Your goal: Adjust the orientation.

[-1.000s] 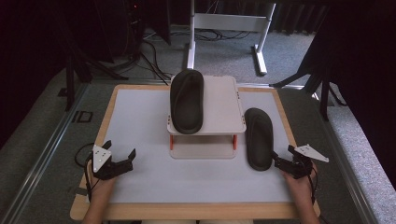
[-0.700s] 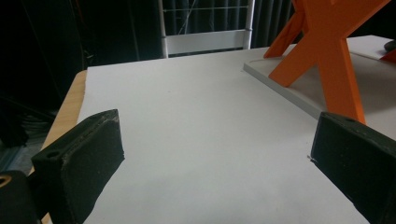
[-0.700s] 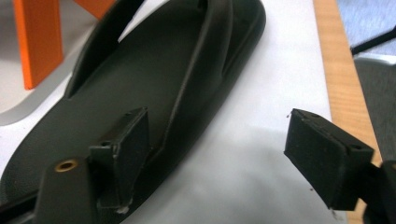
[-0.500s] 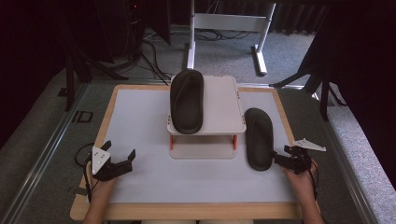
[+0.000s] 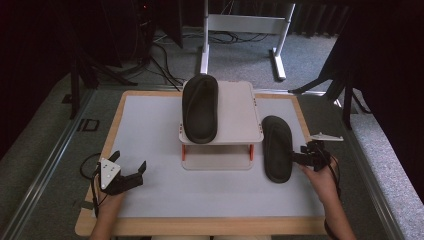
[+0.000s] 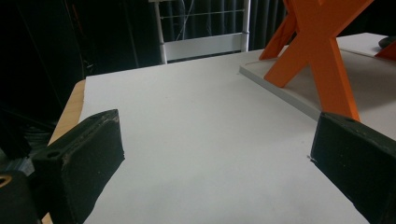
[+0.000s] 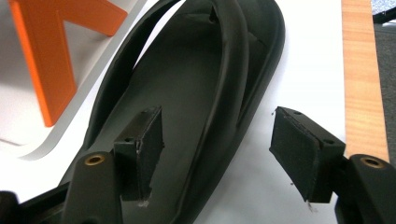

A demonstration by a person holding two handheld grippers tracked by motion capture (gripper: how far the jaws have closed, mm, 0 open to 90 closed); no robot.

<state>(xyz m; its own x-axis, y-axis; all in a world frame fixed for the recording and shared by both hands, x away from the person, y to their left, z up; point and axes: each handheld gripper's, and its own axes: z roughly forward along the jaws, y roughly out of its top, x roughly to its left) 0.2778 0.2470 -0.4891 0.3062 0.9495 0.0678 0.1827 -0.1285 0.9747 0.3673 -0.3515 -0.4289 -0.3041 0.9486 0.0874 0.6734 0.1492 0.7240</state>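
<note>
Two black sandals [image 5: 277, 148] [image 5: 200, 107]. The small stand [image 5: 235, 107] is white on top with orange legs [image 6: 322, 51]. The bench [image 5: 150, 125] is white with a light wood edge. Gripper jaws are black.

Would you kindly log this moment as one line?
right gripper: open, straddling black rubber sandal's edge on table | left gripper: open, idle | second black sandal: atop white stand

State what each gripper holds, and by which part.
Nothing is held. The left gripper is open over bare table; the right gripper is open, straddling the edge of the sandal without closing.
</note>
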